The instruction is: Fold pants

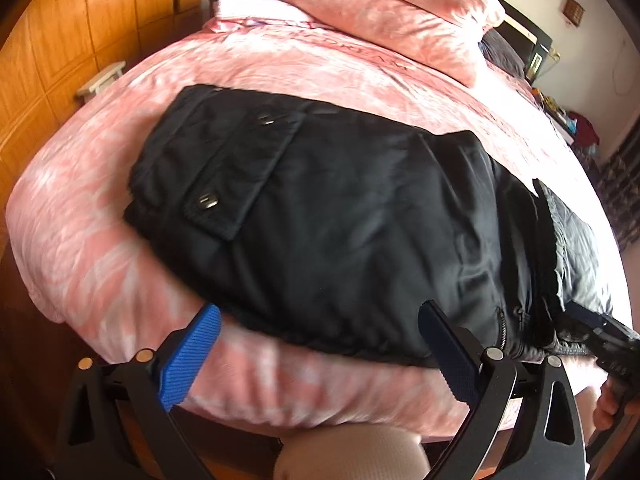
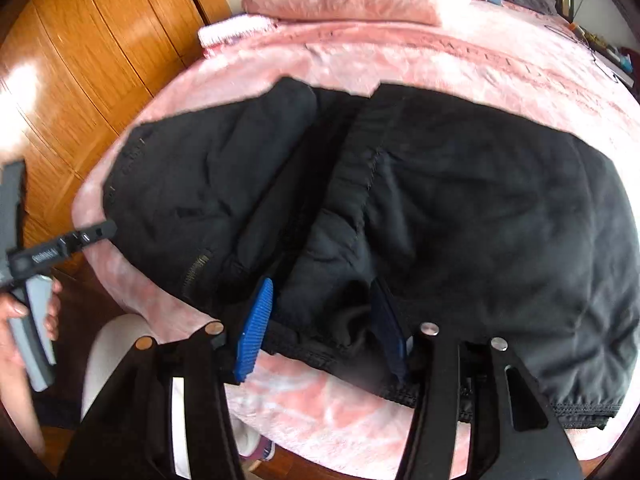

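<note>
Black pants (image 1: 340, 216) lie folded across a pink bed, a buttoned flap pocket (image 1: 244, 168) on top at the left. My left gripper (image 1: 320, 328) is open and empty, just in front of the pants' near edge, its blue pads (image 1: 188, 364) wide apart. In the right wrist view the pants (image 2: 460, 208) show their waistband and seams. My right gripper (image 2: 324, 304) is open, its pads on either side of a bunched fold at the near edge, not clamped. The right gripper's body also shows in the left wrist view (image 1: 608, 340).
The pink blanket (image 1: 100, 240) covers the bed, with folded pink bedding (image 1: 384, 12) at the back. A wooden wardrobe (image 2: 92, 60) stands at the left. A cluttered side table (image 1: 560, 112) is at the far right. My knee (image 1: 352, 456) is below the bed edge.
</note>
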A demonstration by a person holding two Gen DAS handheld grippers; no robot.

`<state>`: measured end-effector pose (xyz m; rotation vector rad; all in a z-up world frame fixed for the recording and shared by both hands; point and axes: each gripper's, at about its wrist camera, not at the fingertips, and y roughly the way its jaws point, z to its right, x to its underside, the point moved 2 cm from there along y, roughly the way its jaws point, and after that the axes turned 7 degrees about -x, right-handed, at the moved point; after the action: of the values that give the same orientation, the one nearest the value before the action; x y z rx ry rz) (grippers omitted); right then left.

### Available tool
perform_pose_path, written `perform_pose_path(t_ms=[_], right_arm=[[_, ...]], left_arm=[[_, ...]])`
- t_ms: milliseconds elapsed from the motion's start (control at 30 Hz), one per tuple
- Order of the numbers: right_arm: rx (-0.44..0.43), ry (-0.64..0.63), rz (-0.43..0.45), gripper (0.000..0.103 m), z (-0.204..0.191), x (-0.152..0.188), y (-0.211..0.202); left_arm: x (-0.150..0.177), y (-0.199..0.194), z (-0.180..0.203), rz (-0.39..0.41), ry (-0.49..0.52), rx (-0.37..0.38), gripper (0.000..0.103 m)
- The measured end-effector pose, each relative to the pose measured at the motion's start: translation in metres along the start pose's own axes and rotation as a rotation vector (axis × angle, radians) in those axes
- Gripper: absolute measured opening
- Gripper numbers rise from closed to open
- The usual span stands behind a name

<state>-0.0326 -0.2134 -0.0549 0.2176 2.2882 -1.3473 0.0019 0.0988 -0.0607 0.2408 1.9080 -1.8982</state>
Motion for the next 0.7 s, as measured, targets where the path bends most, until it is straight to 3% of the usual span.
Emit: perform_pose_path(t_ms=[133,300,433,700], right_arm=[[-0.002,-0.016,0.043,0.052,-0.005,-0.012,-0.01],[-0.006,0.031,0.032,0.052,0.005,-0.02,0.002],[-0.007,0.055,0.017,0.052,0.012,-0.021,0.015],[-0.025,0.072,0.007,0.054,0.021,-0.017,0.026]], left_arm=[[0.006,0.0,-0.034,-0.002,-0.106,0.02,0.099],[0.011,0.016,-0.086,-0.044,-0.341,0.115,0.099],[0.009,0.031,-0.098,-0.045,-0.422,0.195,0.099],[-0.009,0.049,-0.108,0.007,-0.508,0.25,0.099]])
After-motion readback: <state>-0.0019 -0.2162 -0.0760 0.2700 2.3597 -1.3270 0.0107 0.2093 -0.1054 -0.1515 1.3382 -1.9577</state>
